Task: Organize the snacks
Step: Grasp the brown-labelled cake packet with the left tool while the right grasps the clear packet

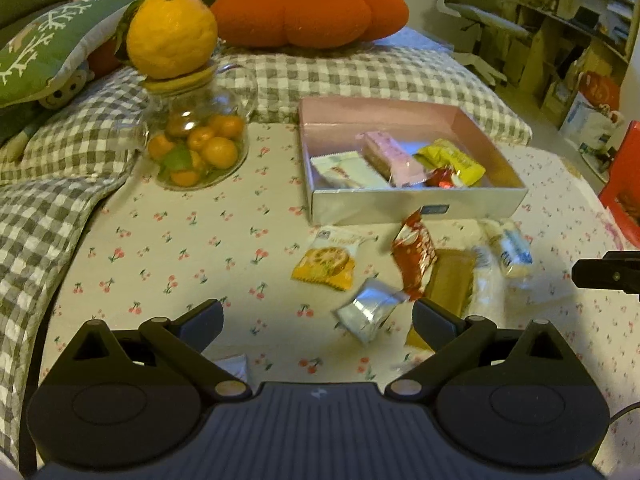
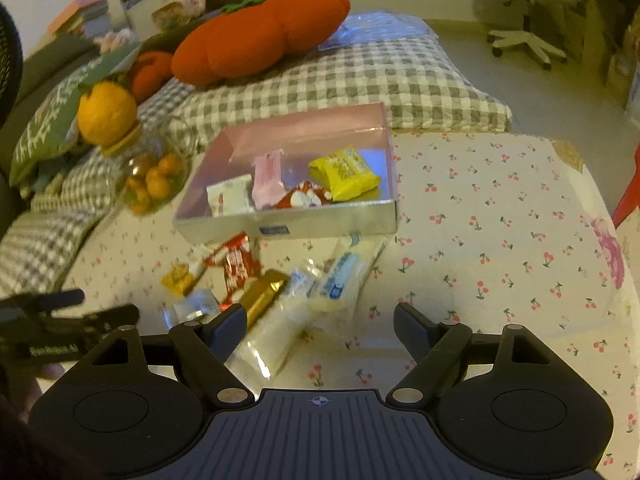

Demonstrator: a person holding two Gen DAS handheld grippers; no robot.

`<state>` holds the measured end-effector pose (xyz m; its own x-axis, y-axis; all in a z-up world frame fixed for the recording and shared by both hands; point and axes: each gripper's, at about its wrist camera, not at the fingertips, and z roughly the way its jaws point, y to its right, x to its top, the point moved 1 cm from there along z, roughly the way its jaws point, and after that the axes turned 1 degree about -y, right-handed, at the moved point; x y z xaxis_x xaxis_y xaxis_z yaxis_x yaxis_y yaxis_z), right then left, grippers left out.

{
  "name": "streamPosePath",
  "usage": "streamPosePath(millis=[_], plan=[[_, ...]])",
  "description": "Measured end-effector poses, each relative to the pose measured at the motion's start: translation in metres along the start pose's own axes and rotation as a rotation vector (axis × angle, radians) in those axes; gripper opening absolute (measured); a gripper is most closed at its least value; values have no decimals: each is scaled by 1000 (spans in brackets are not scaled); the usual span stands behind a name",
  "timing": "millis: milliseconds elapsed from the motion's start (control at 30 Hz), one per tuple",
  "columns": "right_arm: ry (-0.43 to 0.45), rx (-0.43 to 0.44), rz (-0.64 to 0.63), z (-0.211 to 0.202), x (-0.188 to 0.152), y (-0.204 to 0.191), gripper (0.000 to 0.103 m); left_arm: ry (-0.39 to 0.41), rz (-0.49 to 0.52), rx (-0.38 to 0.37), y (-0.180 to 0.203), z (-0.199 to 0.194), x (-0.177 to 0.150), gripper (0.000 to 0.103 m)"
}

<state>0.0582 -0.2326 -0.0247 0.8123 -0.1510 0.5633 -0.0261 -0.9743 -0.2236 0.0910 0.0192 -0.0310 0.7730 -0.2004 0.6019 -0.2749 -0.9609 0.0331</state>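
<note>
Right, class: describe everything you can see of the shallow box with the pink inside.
The shallow rectangular box with a pink interior and silvery outer walls sits open, lidless and flat on the cherry-print cloth. A small dark label marks its front wall. Inside lie a white packet, a pink packet, a yellow packet and a red-and-white wrapper. More wrapped snacks lie loose in front of it. Neither tool touches it.
</note>
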Motion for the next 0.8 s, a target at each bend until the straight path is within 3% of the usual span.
streamPosePath(millis=[267,500,667,800], plan=[[-44,-32,-93,8,-22,-1,83,-61,60,-36,7,4,-27,101],[-92,-66,-72,15,-29,8,83,-109,90,-104,29,10,-38,99],[-105,-61,-48,19,-28,8,83,-135,109,-127,48,16,-43,90],[-118,-53,-35,24,-27,3,83,-160,120,-137,59,23,-44,74]])
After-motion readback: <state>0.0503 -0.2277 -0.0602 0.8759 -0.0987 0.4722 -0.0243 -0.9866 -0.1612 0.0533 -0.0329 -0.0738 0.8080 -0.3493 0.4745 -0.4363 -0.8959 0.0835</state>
